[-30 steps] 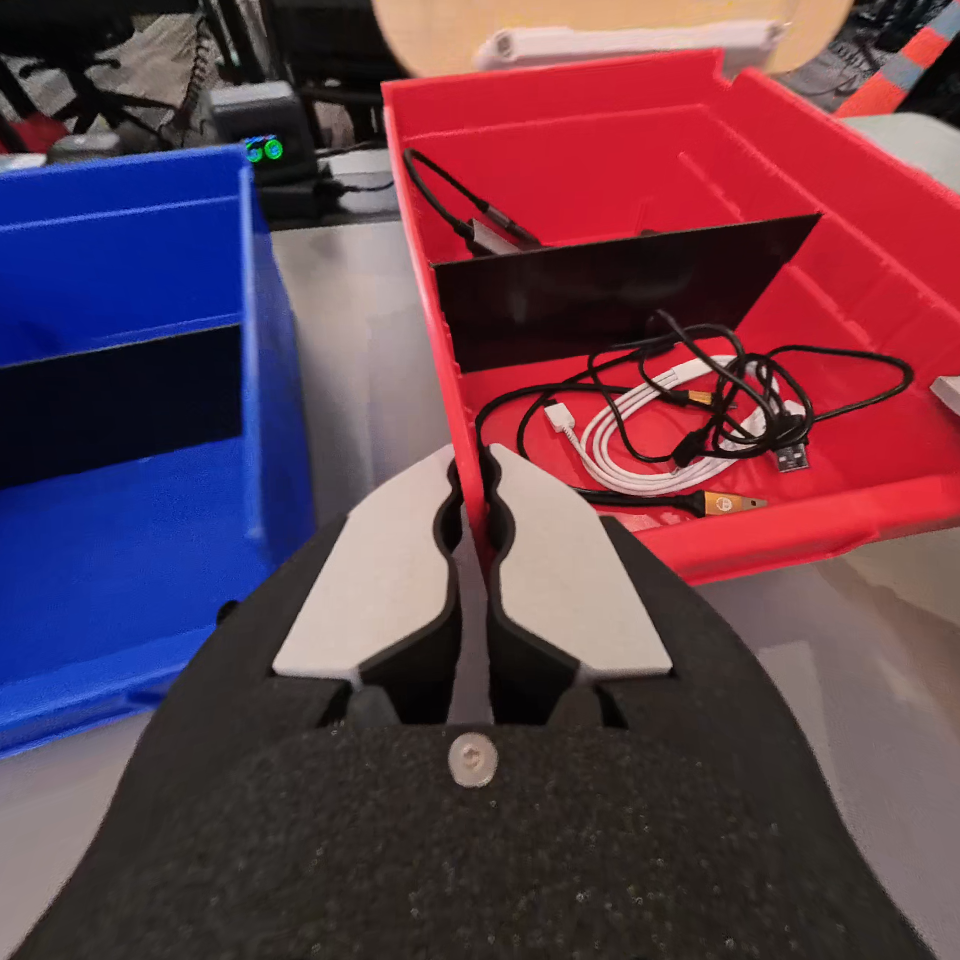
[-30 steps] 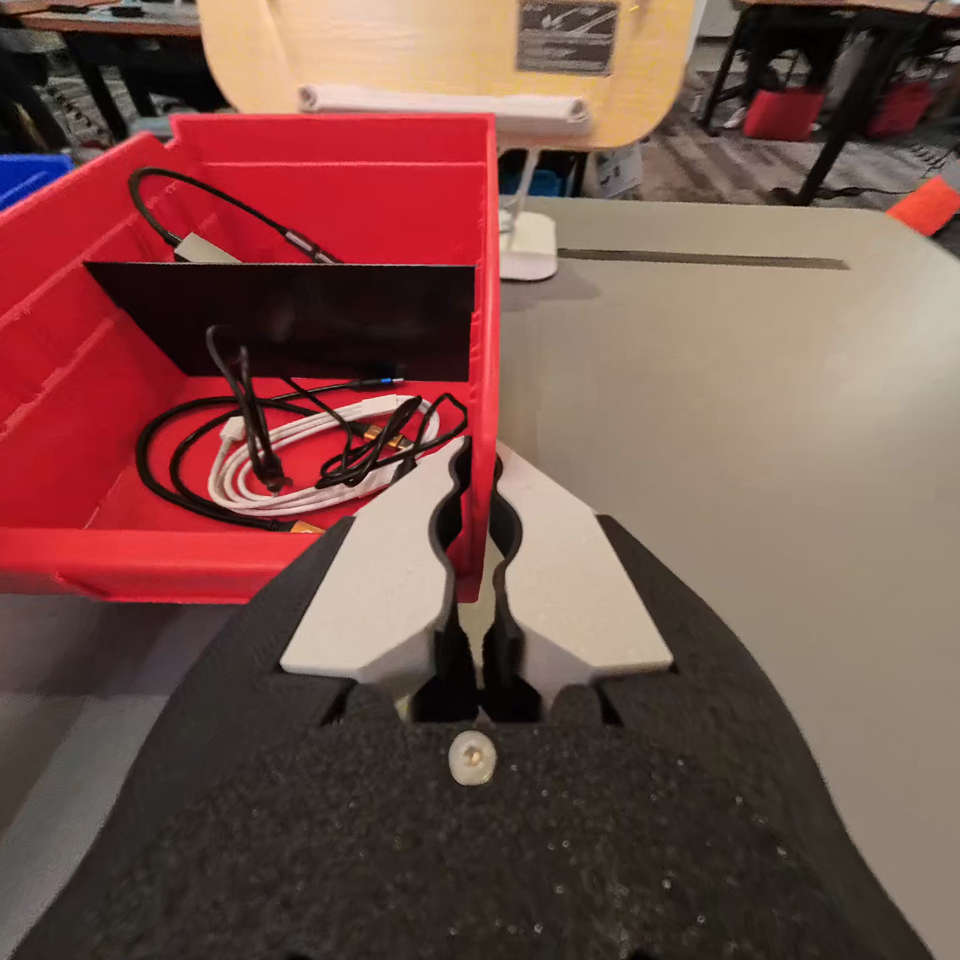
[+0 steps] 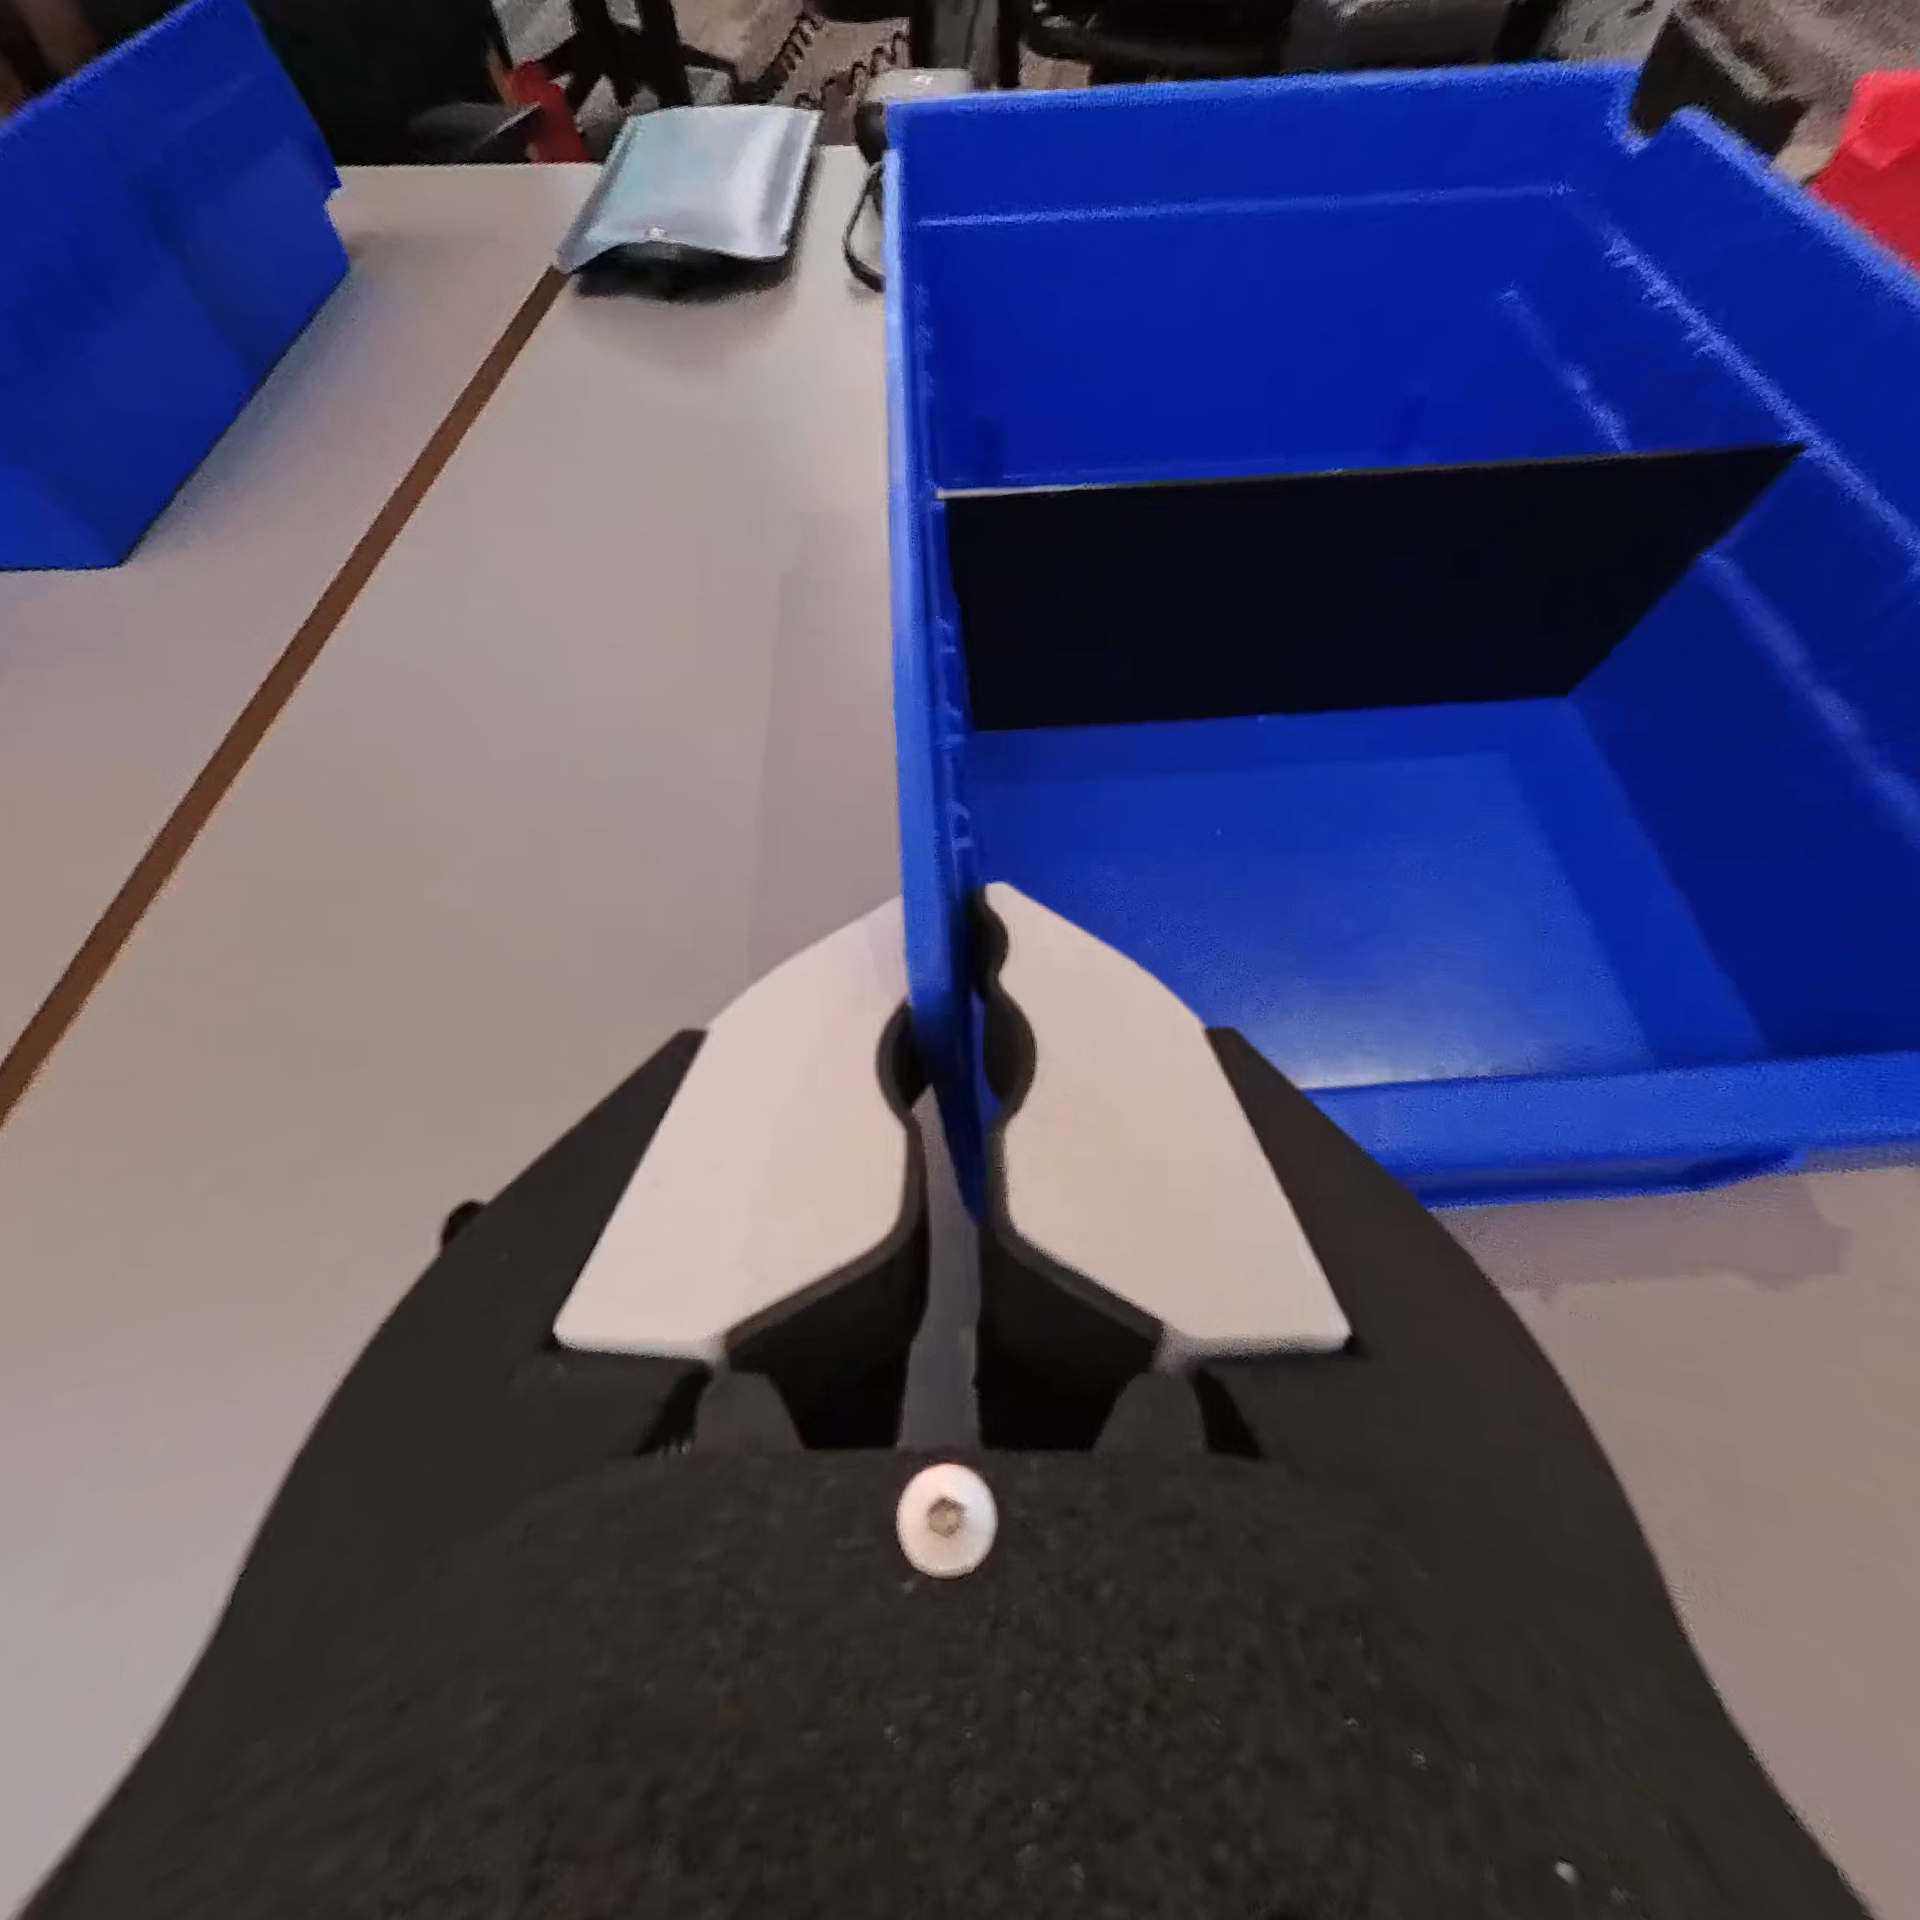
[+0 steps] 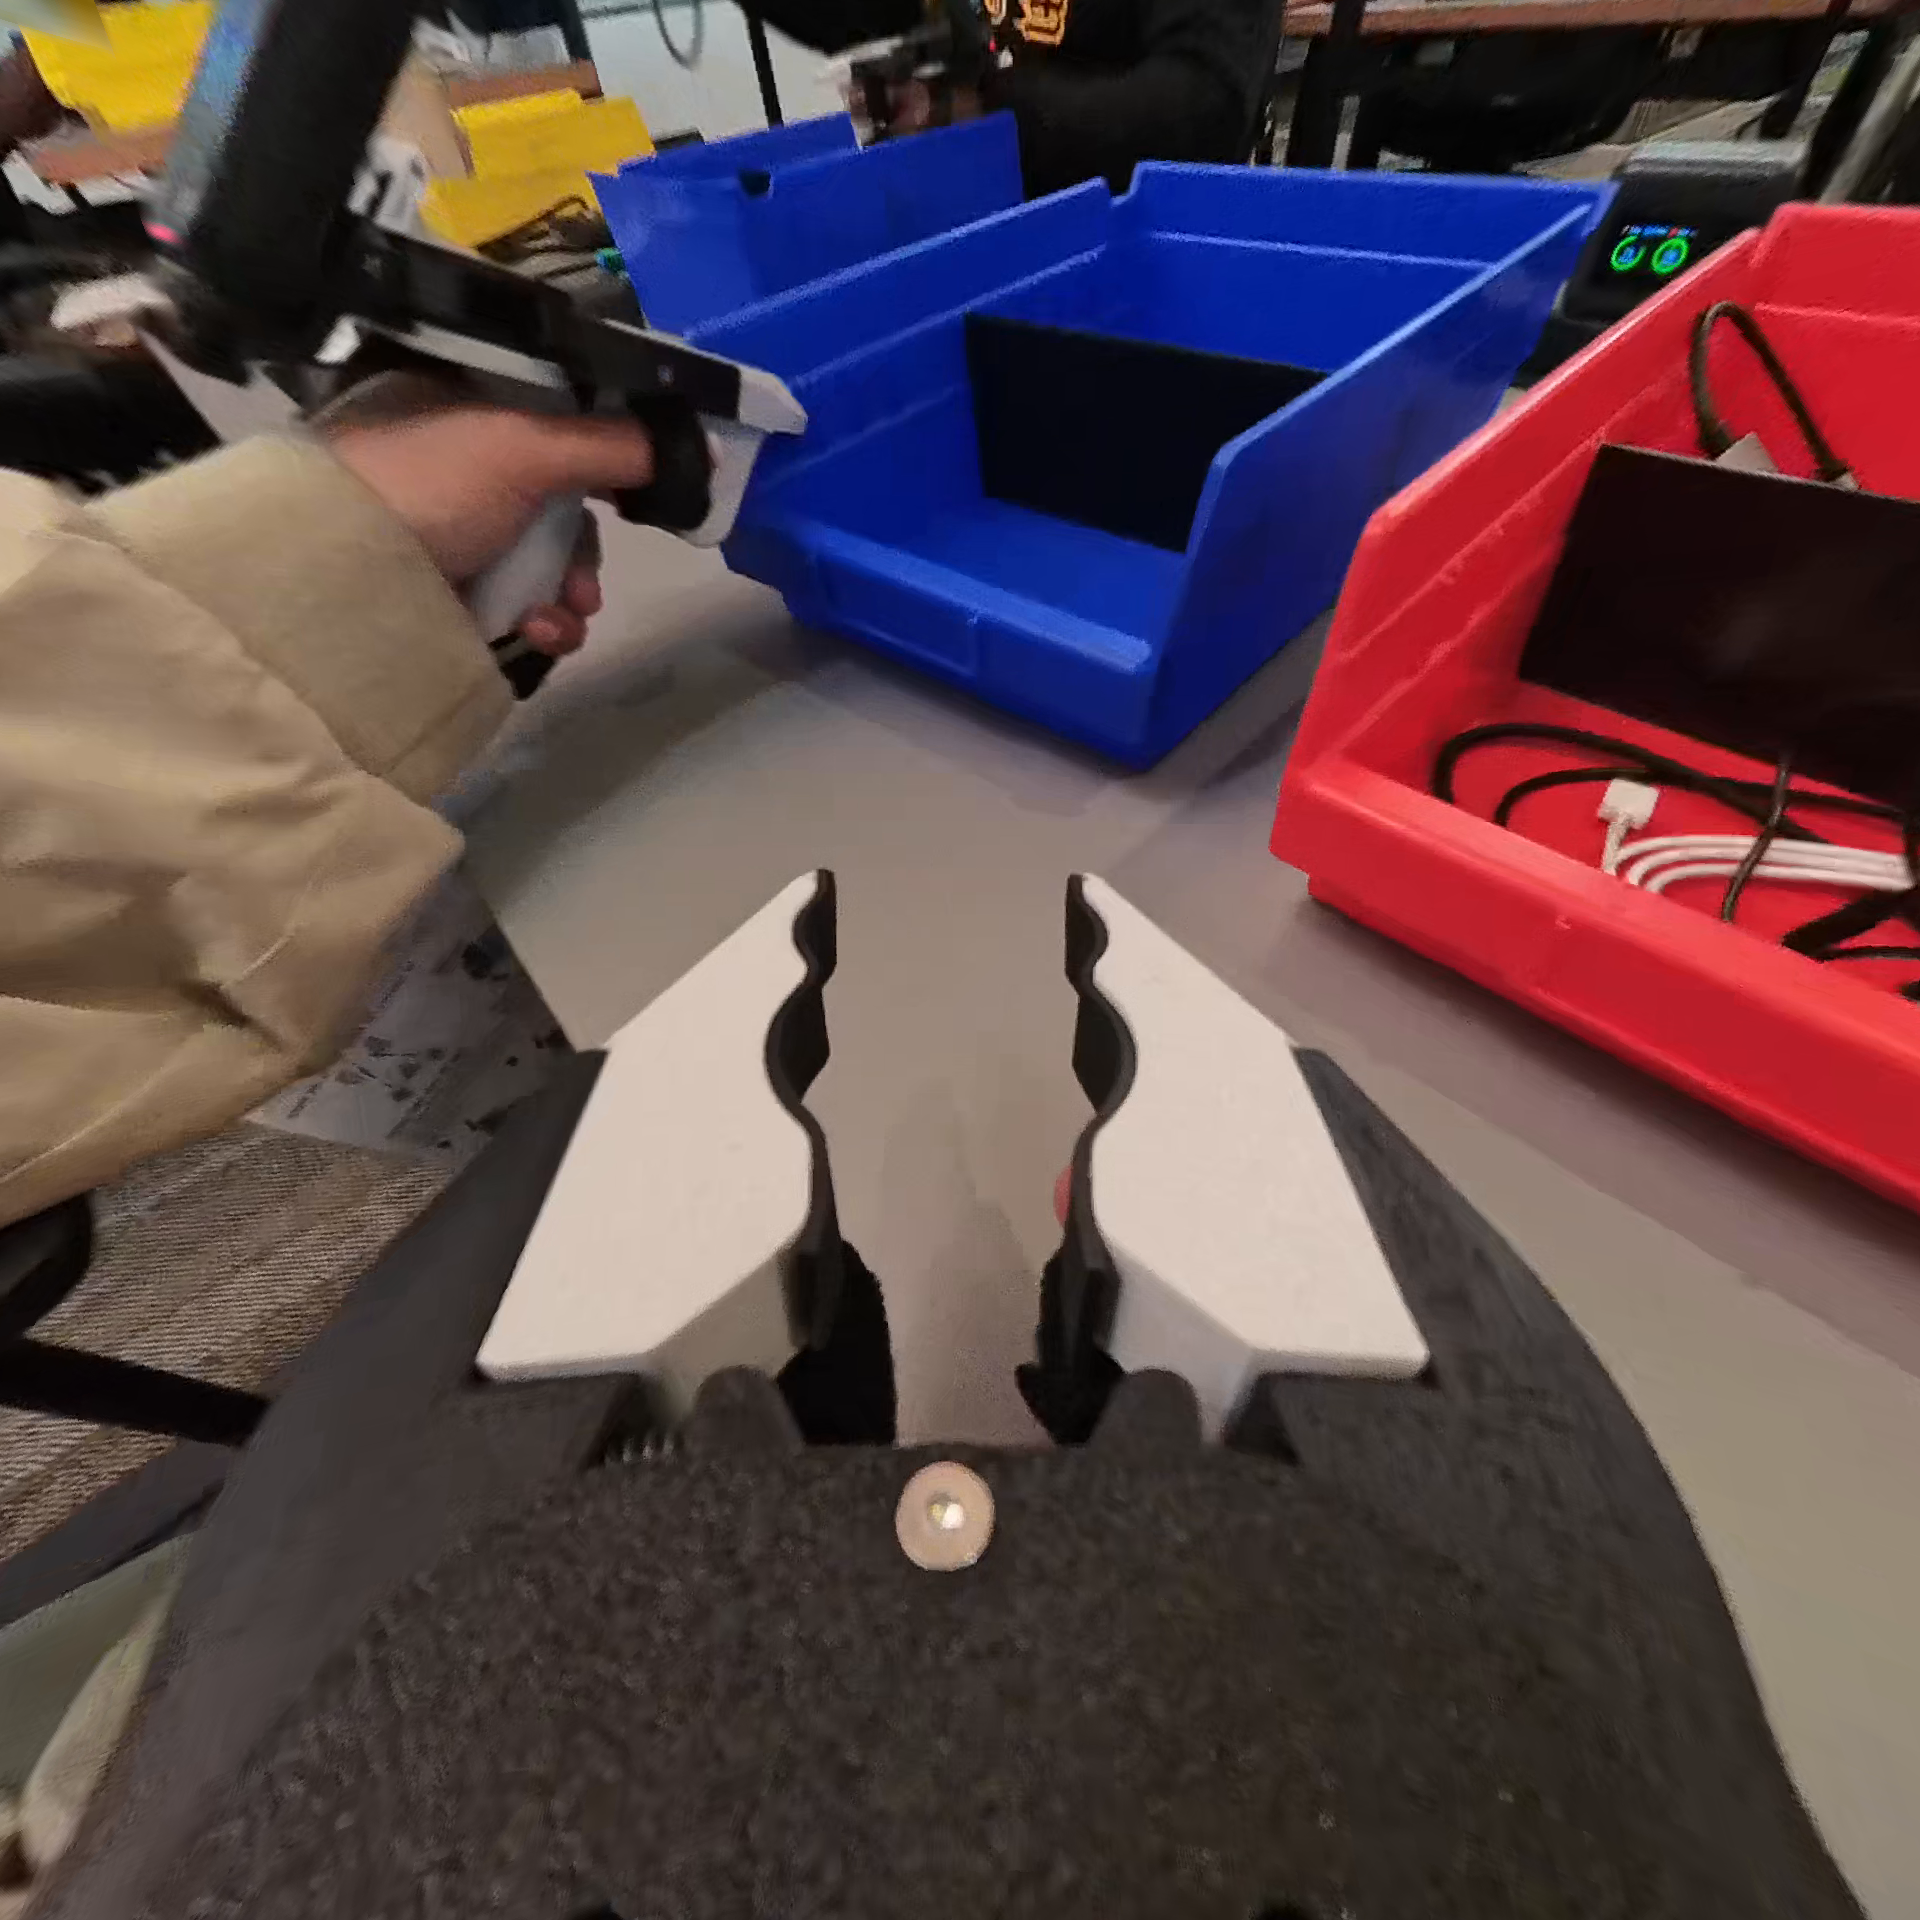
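Note:
My left gripper [image 3: 945, 914] is shut on the left side wall of a blue bin [image 3: 1195, 343], near its front corner. The bin is bare inside and a black divider [image 3: 1351, 582] splits it. The right wrist view shows this gripper [image 4: 748, 416] at the blue bin [image 4: 966, 613], held by a hand [image 4: 488, 488] in a beige sleeve. My right gripper [image 4: 948, 883] is open and empty over the grey table, left of a red bin [image 4: 1558, 935]. The red bin holds black and white cables [image 4: 1714, 852] and a black divider [image 4: 1714, 623].
A second blue bin [image 3: 135, 312] stands at the far left and a grey pouch [image 3: 696, 187] lies at the table's back. The right wrist view shows another blue bin [image 4: 790, 197], yellow bins [image 4: 540, 156] and a device with green lights [image 4: 1647, 249] behind. The grippers' ends are close to 25 centimetres from one another.
Both grippers were shut on the red bin's side walls. The left has moved over and shut on the blue bin's wall. The right has let go, opened and drawn back.

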`<state>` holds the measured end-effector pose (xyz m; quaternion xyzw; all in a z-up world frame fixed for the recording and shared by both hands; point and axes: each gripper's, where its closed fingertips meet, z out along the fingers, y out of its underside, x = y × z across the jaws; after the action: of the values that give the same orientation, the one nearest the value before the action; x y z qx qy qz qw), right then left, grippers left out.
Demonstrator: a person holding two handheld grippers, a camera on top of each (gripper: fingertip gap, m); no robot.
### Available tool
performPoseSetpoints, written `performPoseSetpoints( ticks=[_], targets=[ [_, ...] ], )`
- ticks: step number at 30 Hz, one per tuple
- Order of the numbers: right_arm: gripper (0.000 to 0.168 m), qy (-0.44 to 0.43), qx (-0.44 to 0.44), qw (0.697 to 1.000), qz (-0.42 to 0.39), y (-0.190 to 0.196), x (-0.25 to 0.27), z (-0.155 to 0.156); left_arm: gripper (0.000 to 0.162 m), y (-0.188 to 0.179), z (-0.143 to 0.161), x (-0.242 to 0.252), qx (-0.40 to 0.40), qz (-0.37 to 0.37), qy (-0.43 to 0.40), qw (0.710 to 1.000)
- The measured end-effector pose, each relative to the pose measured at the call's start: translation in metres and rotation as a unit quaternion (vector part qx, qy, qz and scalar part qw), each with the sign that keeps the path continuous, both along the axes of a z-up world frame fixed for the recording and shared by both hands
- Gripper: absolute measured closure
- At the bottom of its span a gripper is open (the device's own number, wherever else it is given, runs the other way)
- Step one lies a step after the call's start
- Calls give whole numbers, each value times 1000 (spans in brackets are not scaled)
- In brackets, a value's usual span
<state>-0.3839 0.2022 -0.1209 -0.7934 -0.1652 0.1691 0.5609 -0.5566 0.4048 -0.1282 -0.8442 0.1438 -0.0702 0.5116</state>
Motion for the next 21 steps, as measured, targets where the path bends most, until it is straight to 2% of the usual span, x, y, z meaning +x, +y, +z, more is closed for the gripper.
performPoseSetpoints(
  ticks=[3, 7, 9, 10, 11, 13, 14, 17, 21],
  targets=[
    [124, -18, -11, 999, -32, 25, 1, -8, 158, -25, -1, -1, -5, -9, -11, 1000],
    [114, -2, -39, 996, -78, 55, 0, -18, 157, -78, -1, -6, -10, 4, 8, 1000],
    [115, -3, -40, 994, -98, 64, -1, -18, 157, -103, -1, -9, -11, 7, 11, 1000],
    [119, -4, -39, 994, -99, 65, -4, -19, 157, -114, -1, -10, -15, 7, 10, 1000],
    [137, -11, -42, 994, -100, 64, -6, -20, 157, -124, -1, -11, -19, 8, 5, 1000],
    [145, -27, -43, 993, -110, 60, -5, -19, 156, -141, 0, -14, -14, 17, 14, 1000],
    [160, -37, -38, 991, -122, 58, 0, -16, 156, -148, 4, -18, 4, 30, 35, 999],
    [163, -74, 3, 989, -131, 51, 6, 3, 155, -167, 28, -10, 47, 41, 47, 997],
    [167, -69, 94, 980, -162, 40, 38, 68, 156, -175, 88, 20, 140, 41, 41, 988]
  ],
)
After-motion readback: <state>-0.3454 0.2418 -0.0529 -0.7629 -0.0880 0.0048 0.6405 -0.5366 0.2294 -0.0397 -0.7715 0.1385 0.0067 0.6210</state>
